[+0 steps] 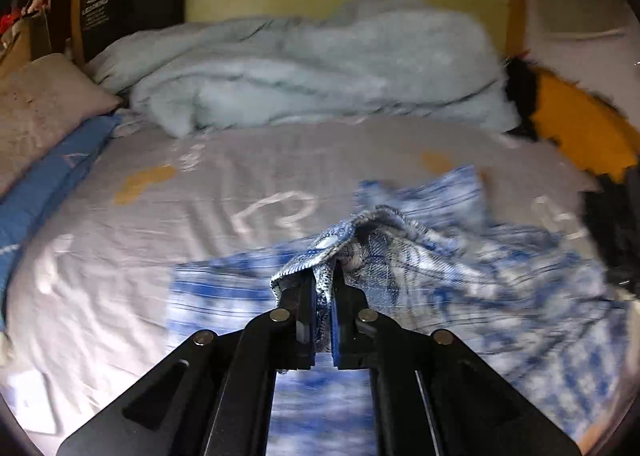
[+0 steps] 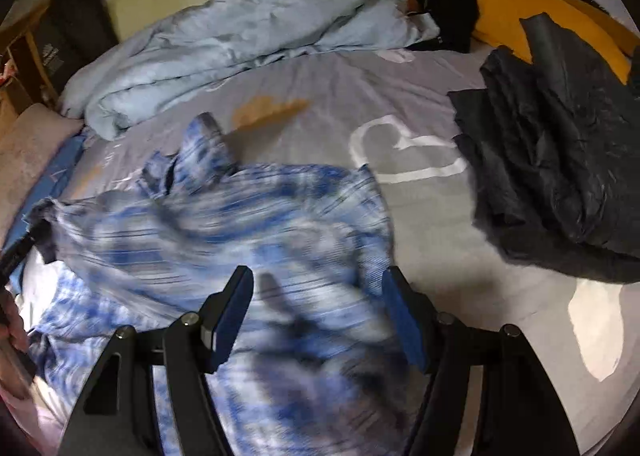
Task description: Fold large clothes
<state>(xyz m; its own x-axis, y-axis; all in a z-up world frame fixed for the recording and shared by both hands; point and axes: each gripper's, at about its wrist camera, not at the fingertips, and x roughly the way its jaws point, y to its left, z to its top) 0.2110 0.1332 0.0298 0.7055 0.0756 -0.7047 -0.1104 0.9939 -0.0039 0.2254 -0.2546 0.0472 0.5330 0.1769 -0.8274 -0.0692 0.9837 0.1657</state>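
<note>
Jaws of our left gripper [image 1: 323, 284] pinch a bunched edge of the blue-and-white plaid shirt [image 1: 420, 256], lifting it into a peak off the bed. Our right gripper [image 2: 318, 306] hangs over the same shirt [image 2: 224, 224], jaws spread wide, nothing between them. We note the shirt lies crumpled on the grey printed bedsheet [image 2: 332, 96], one sleeve reaching toward the rumpled pale blue duvet [image 2: 248, 24]. Dark grey crumpled garment [image 2: 560, 144] sits well apart to the right. Grey pillow [image 1: 40, 112] at the left edge. Shirt detail is motion-blurred in both views.
</note>
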